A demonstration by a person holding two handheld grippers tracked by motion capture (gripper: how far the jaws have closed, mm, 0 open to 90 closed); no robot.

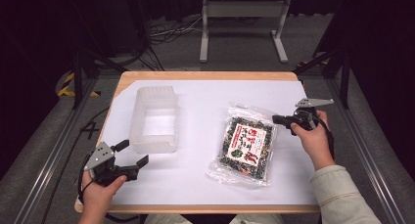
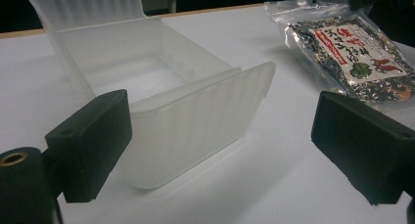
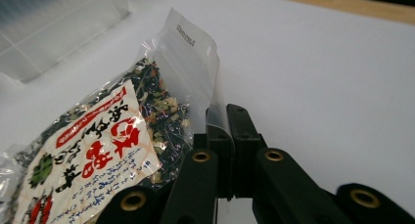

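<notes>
A clear bag (image 1: 244, 145) of dark dried food with a white and red label lies right of centre on the white sheet. My right gripper (image 1: 276, 119) is shut on the bag's clear upper right edge. In the right gripper view the jaws (image 3: 227, 121) pinch that clear film of the bag (image 3: 122, 141), which slopes up towards them. A frosted plastic container (image 1: 154, 119) stands empty at the left. My left gripper (image 1: 134, 152) is open just in front of it with nothing between its jaws. In the left gripper view the container (image 2: 186, 111) sits close ahead and the bag (image 2: 352, 53) lies farther right.
A white sheet (image 1: 205, 97) covers the wooden table (image 1: 205, 76). Beyond the far edge stand a white metal frame (image 1: 242, 18) and loose cables on the floor. Aluminium rails (image 1: 58, 145) run along both sides of the table.
</notes>
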